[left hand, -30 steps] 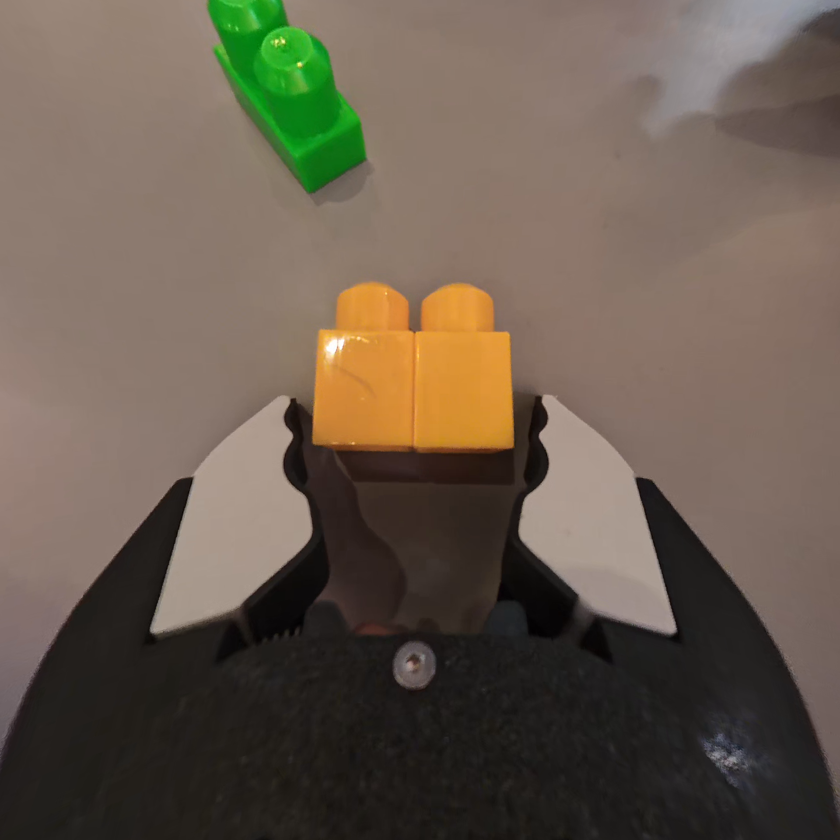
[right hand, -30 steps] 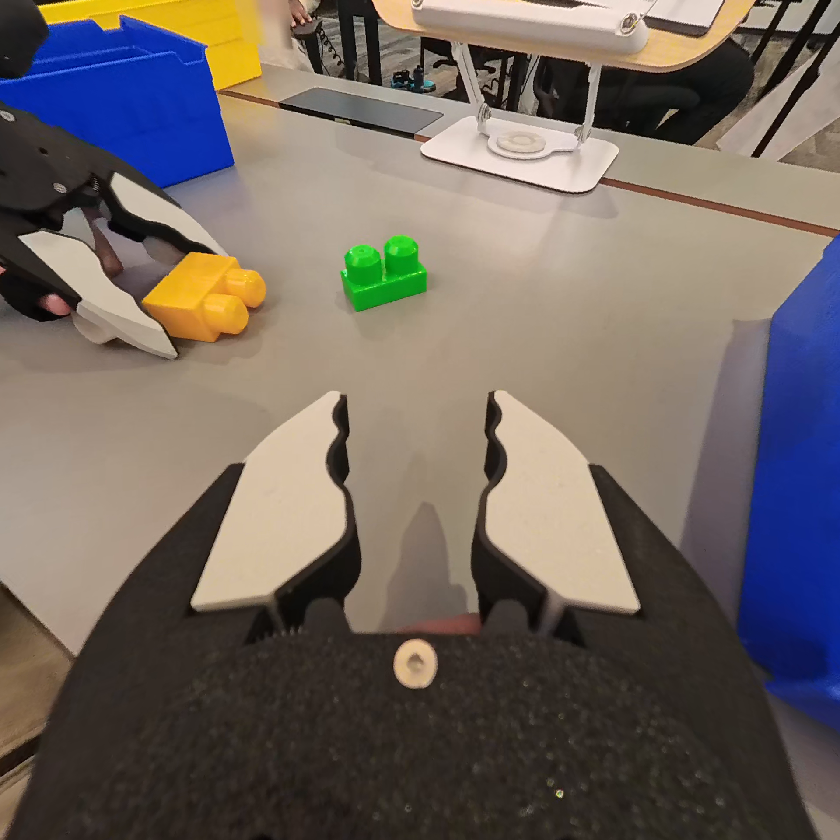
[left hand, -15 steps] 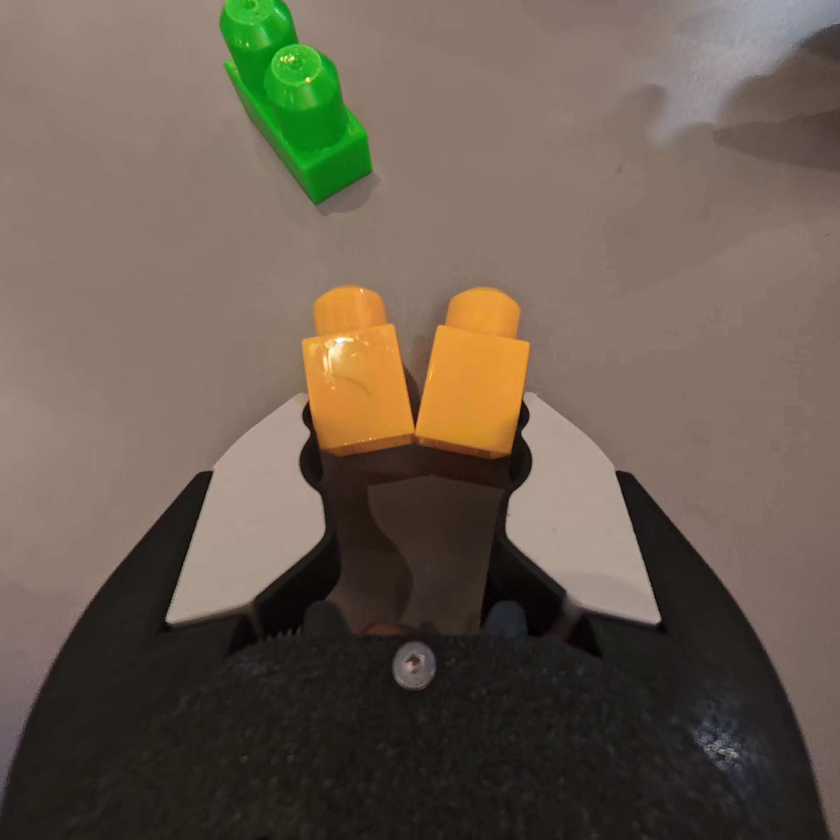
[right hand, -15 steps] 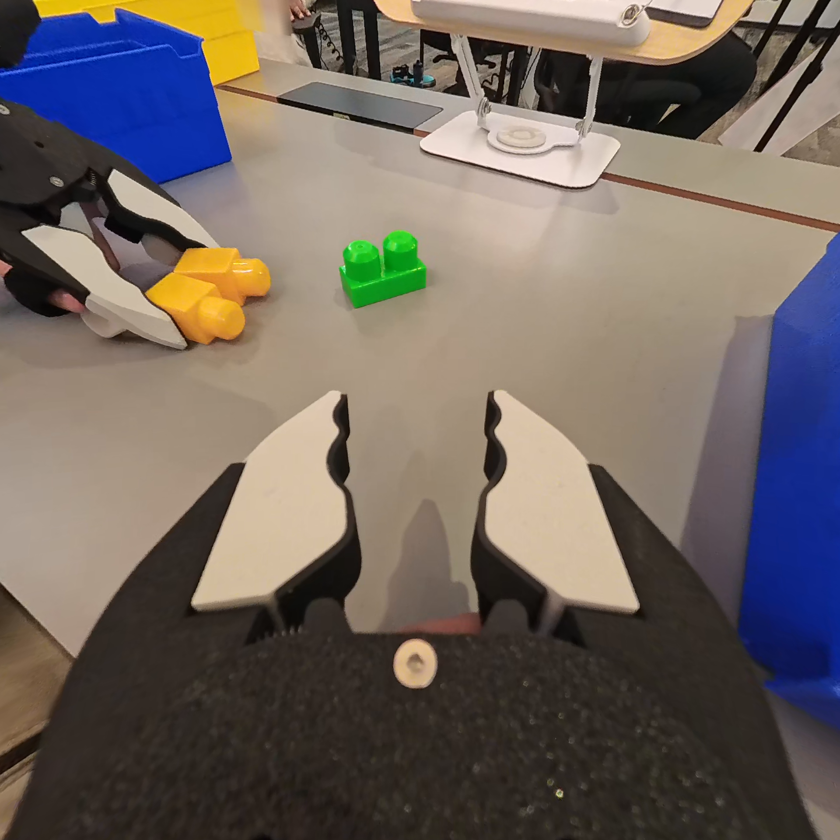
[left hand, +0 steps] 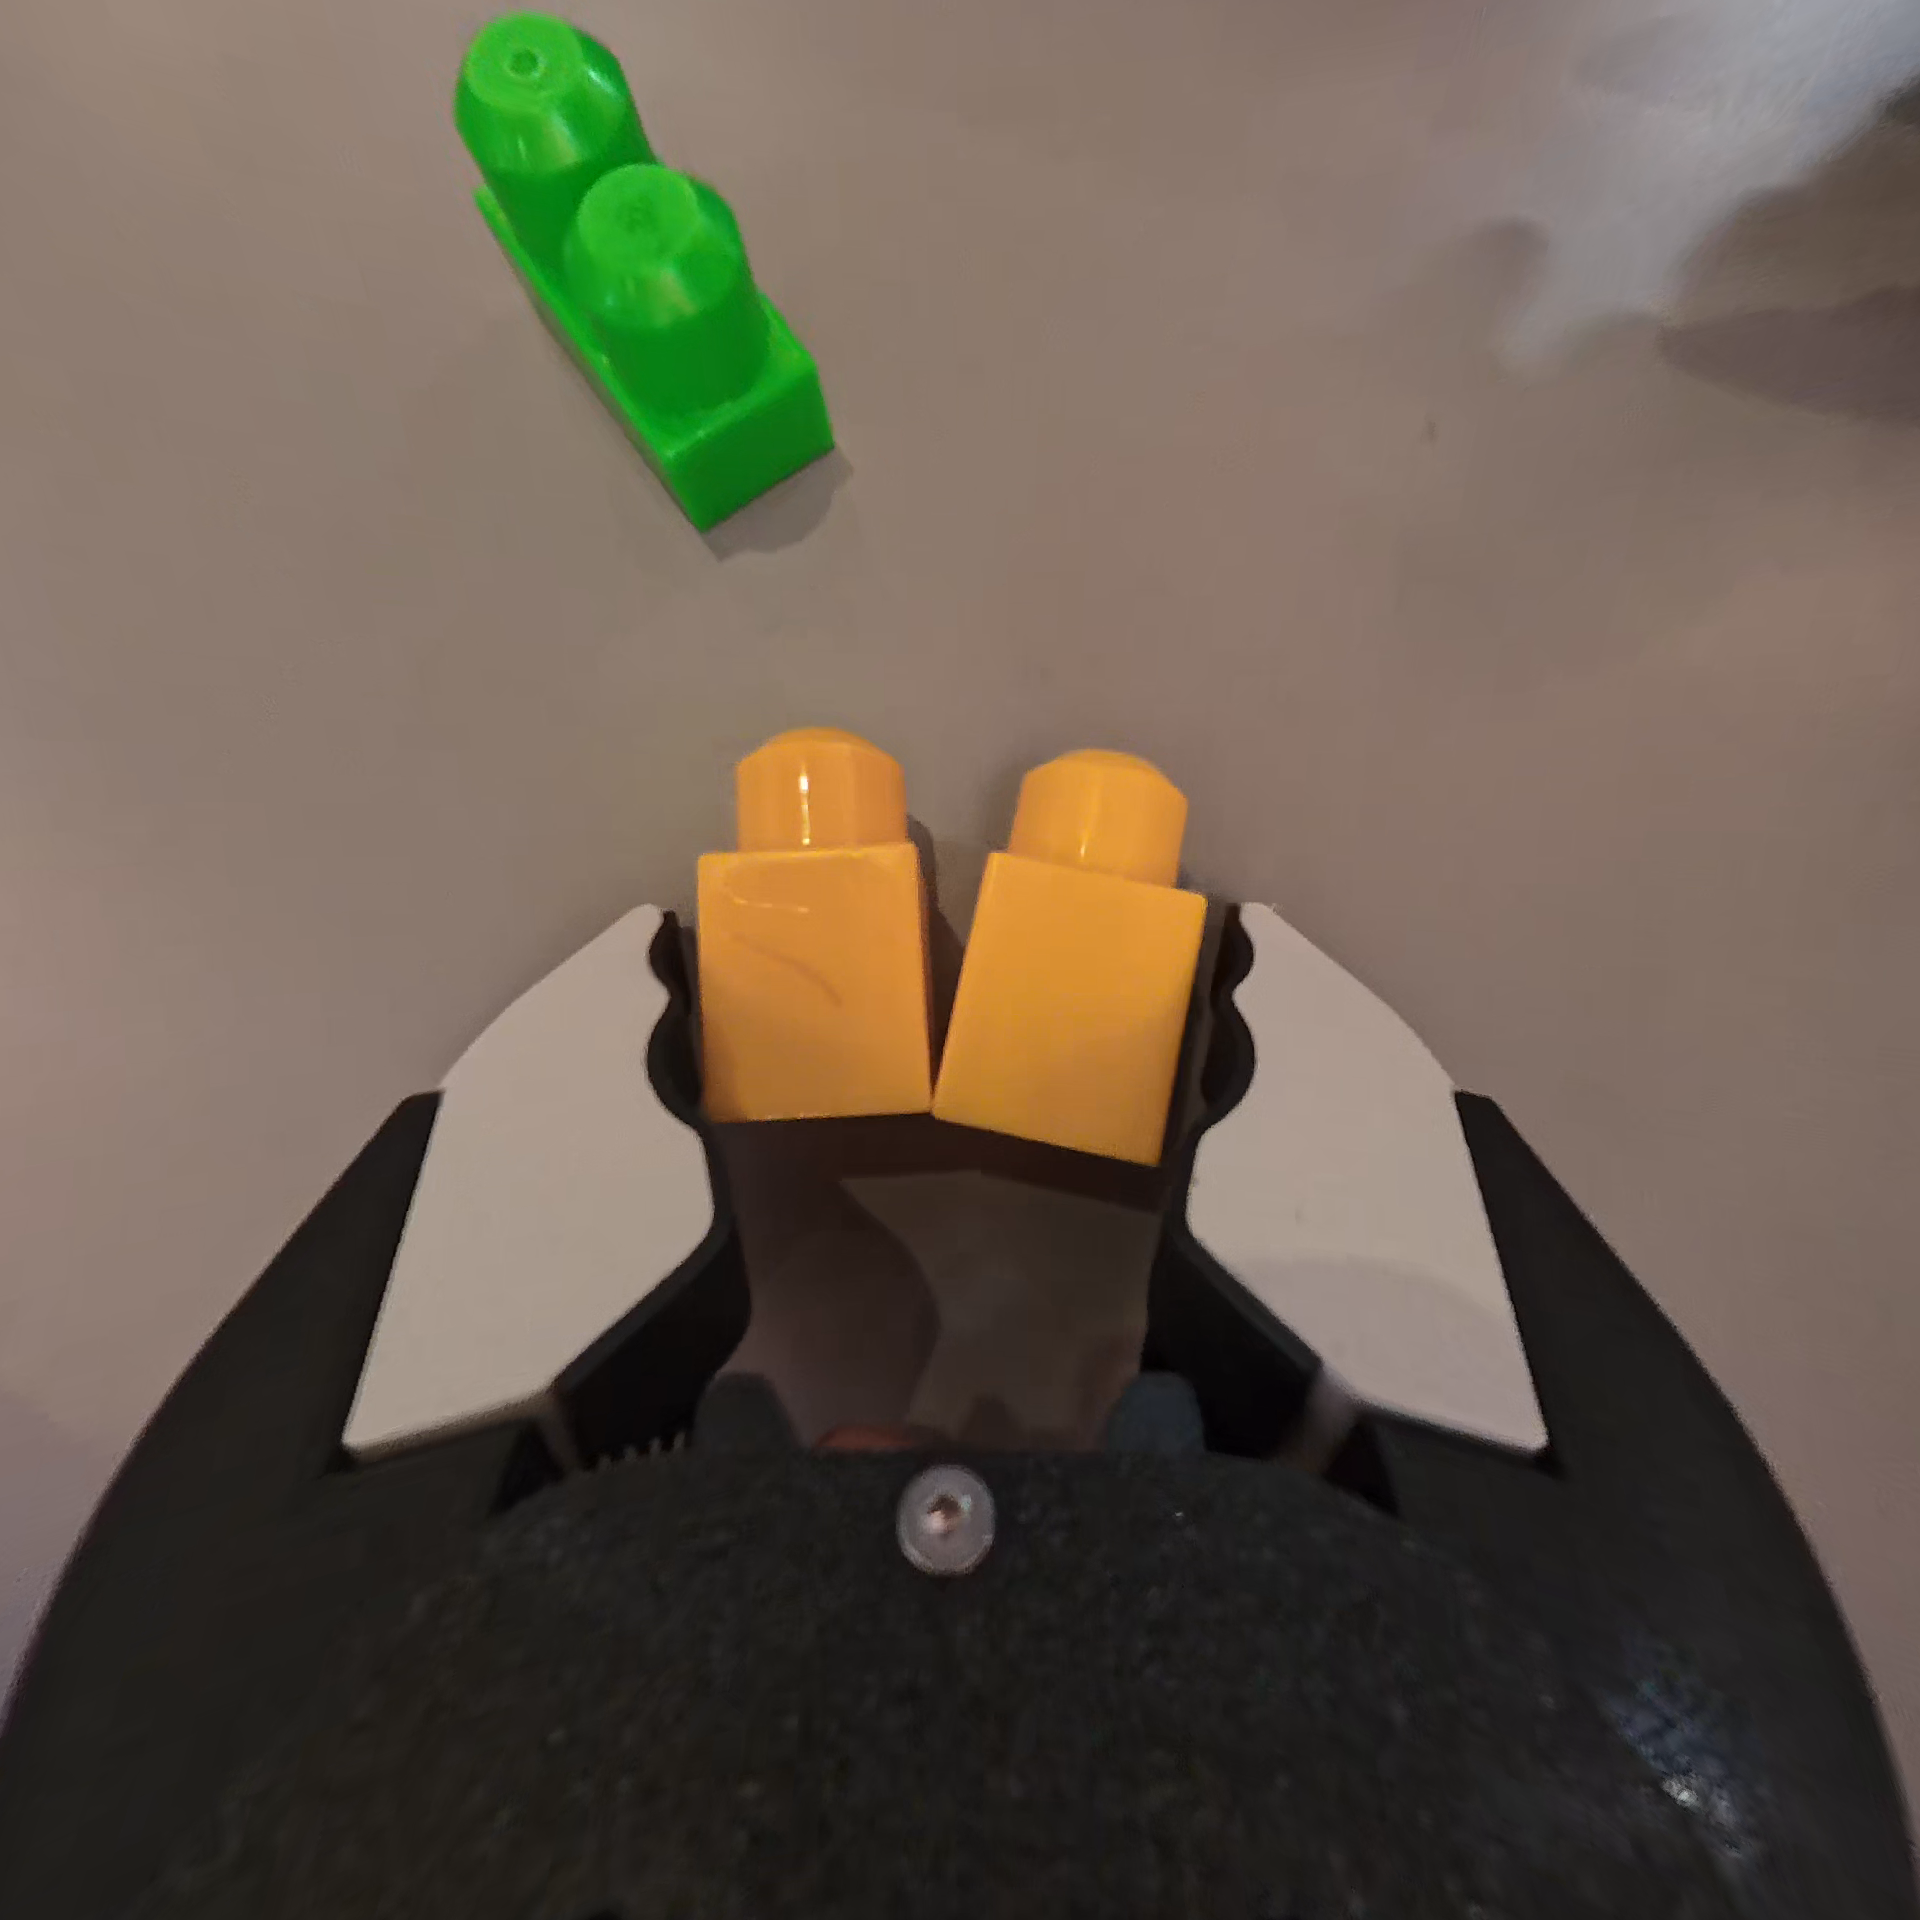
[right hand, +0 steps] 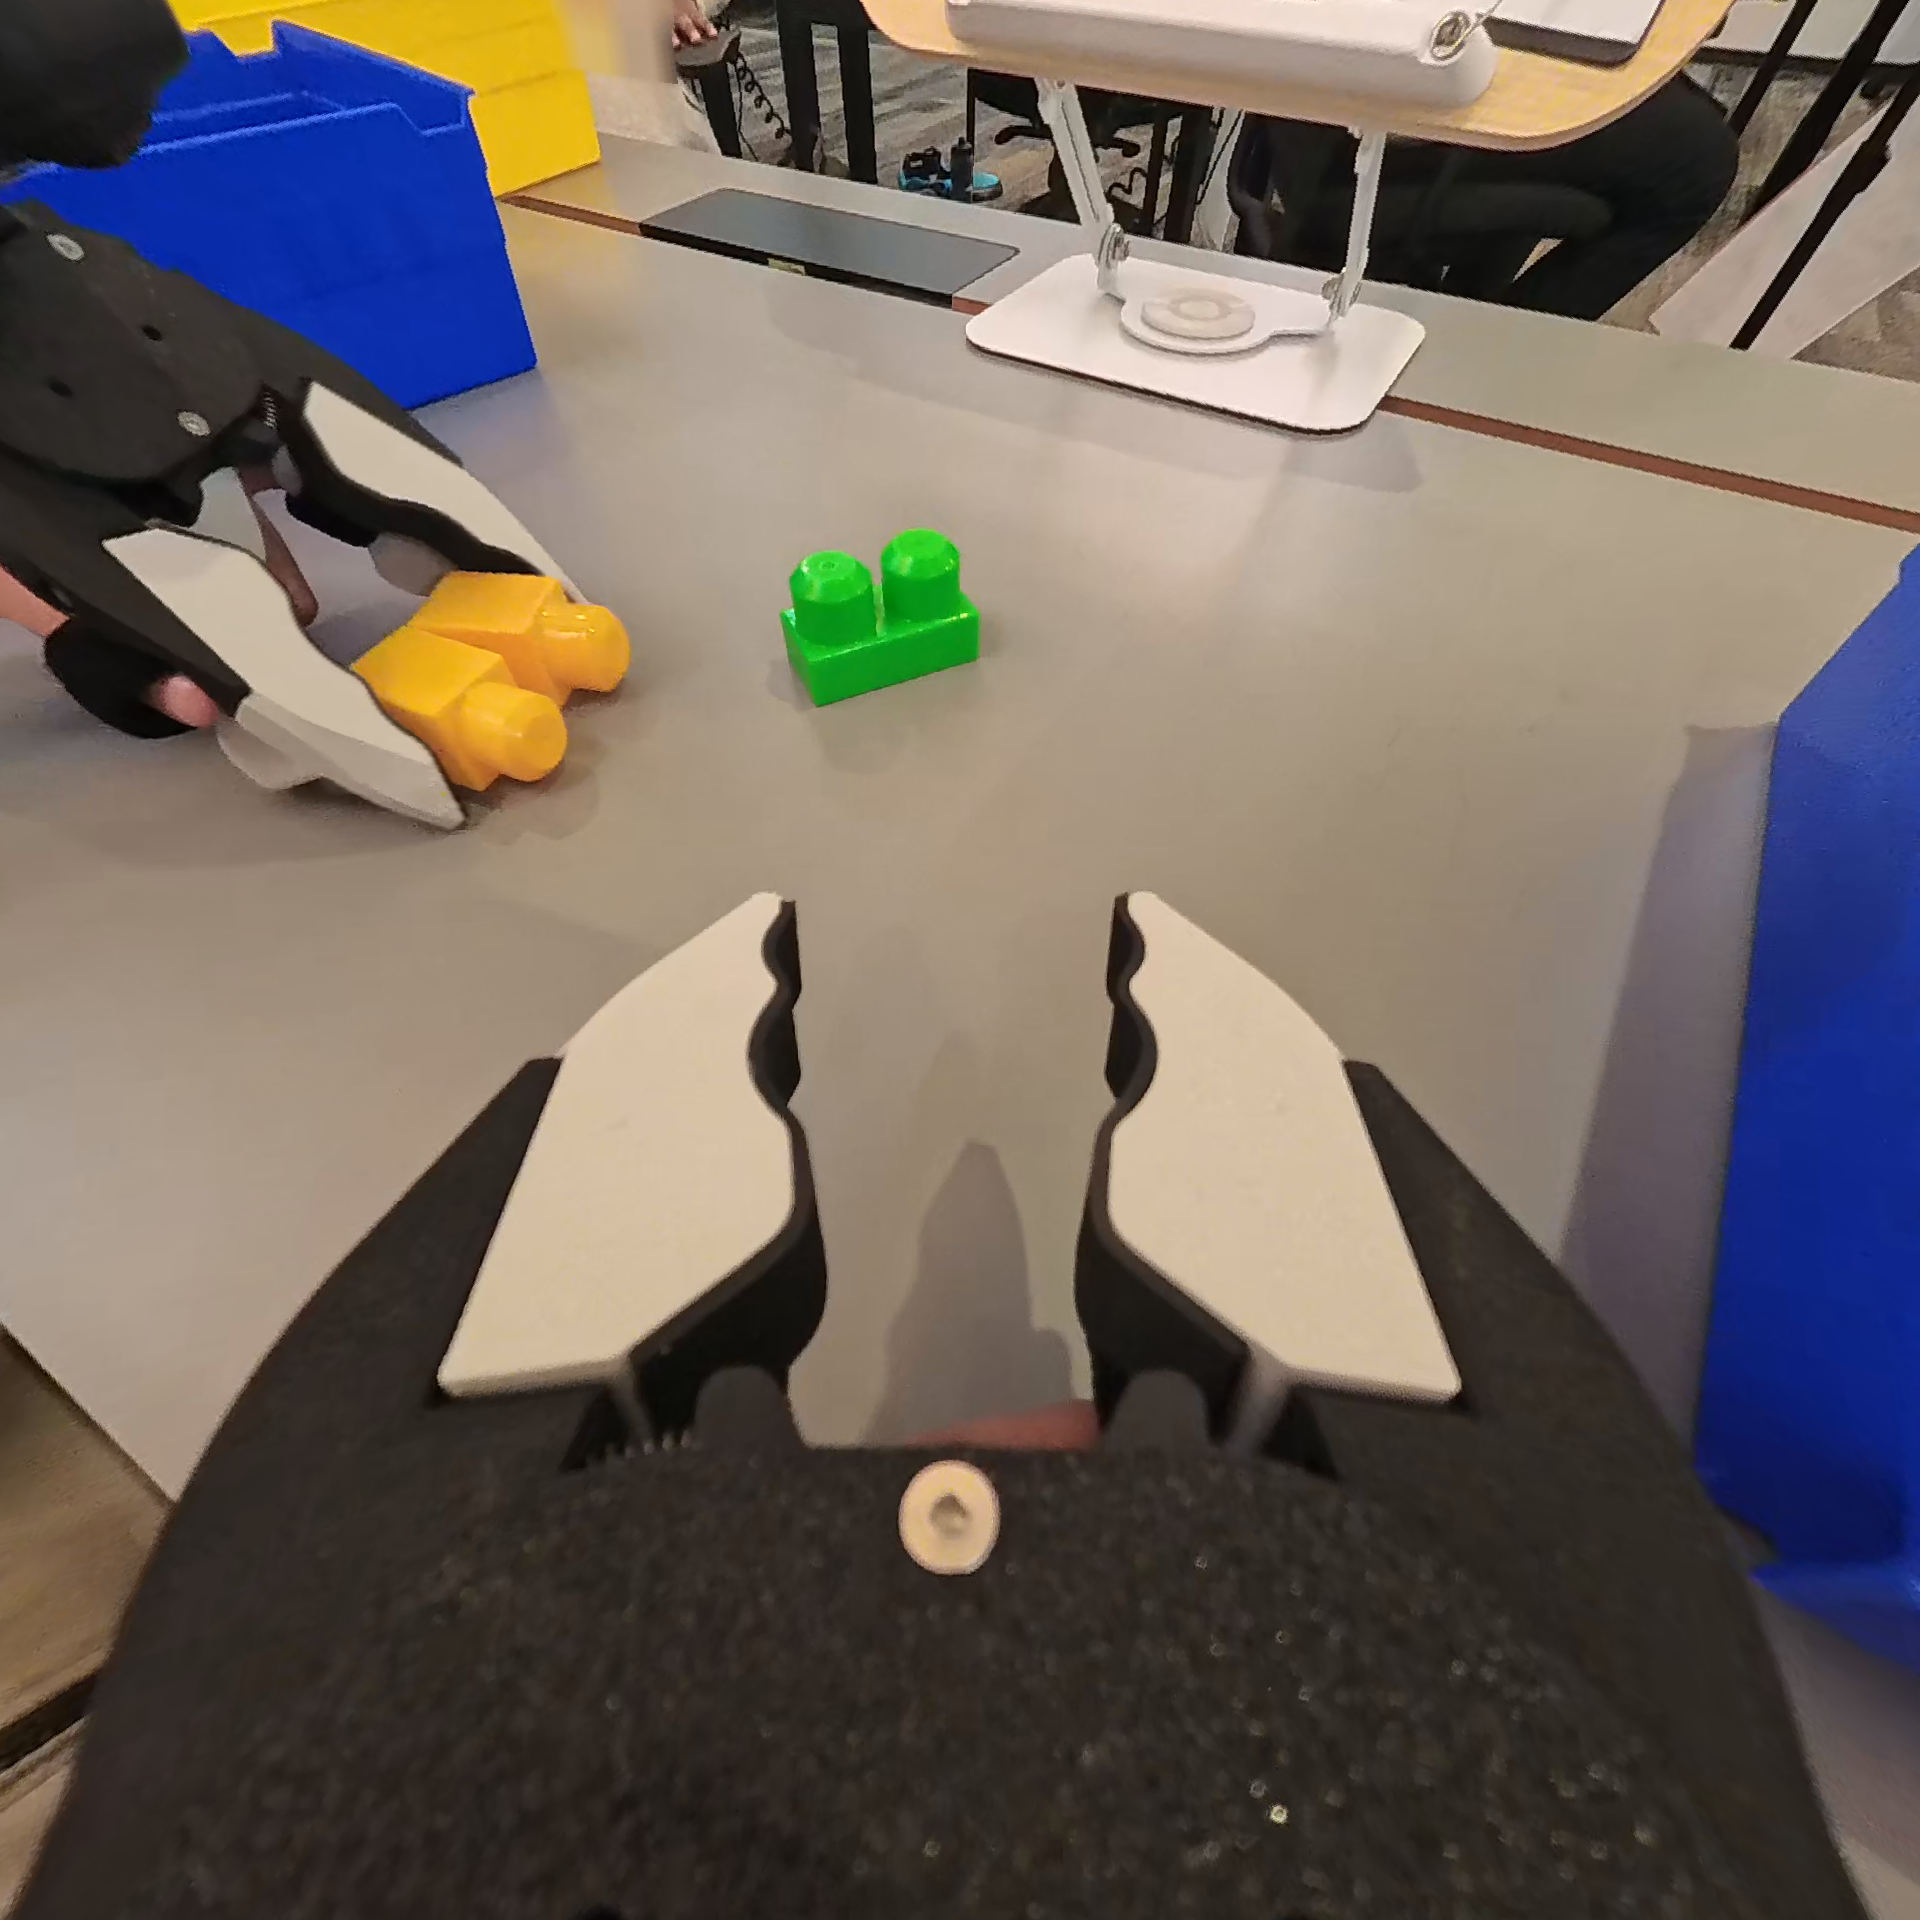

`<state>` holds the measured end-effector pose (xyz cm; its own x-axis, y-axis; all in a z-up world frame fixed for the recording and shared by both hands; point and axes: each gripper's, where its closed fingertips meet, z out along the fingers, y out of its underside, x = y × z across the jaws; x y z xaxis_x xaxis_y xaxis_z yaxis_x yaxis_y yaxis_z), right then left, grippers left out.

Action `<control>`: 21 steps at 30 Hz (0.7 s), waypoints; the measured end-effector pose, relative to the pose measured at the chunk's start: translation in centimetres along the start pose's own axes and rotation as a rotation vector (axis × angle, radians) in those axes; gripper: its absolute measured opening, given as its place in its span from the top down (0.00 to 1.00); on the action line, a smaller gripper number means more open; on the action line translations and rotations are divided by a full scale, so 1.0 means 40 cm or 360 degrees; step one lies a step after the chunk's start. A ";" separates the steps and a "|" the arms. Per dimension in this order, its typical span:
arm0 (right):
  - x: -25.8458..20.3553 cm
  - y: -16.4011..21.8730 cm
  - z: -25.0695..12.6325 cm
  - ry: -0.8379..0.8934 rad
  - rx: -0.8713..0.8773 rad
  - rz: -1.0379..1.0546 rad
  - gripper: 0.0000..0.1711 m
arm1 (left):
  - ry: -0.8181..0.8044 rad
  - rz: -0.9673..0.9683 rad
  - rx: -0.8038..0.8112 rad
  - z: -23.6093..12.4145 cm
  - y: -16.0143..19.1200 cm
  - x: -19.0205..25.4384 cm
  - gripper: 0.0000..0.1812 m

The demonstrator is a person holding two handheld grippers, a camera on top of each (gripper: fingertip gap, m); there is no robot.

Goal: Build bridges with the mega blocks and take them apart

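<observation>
Left tool grips two orange blocks.

No legible text, label or number on anything.

Two single-stud blocks side by side on table, two-stud block beyond, leftward.

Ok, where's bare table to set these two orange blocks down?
Bare grey table lies between the green block and the blue bin on the right, and ahead of the open right claw. Crowded: the left side, where the left claw pinches the two orange blocks near the rear blue bin.
</observation>
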<state>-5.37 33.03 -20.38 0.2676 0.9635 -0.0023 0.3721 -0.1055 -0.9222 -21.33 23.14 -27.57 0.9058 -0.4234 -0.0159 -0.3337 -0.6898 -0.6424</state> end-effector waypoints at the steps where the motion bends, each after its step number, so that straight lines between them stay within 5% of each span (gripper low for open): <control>1: 0.001 0.000 -0.001 0.0001 0.0001 0.0000 0.67 | 0.0013 0.0010 -0.0002 0.000 -0.001 0.002 0.50; 21: 0.003 -0.005 -0.006 0.0005 0.0013 0.0005 0.68 | 0.0069 0.0084 -0.0052 -0.002 -0.001 0.015 0.54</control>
<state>-5.20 33.13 -20.12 0.2716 0.9624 -0.0038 0.3640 -0.1064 -0.9253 -20.80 22.87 -27.48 0.8750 -0.4839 -0.0155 -0.3894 -0.6844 -0.6164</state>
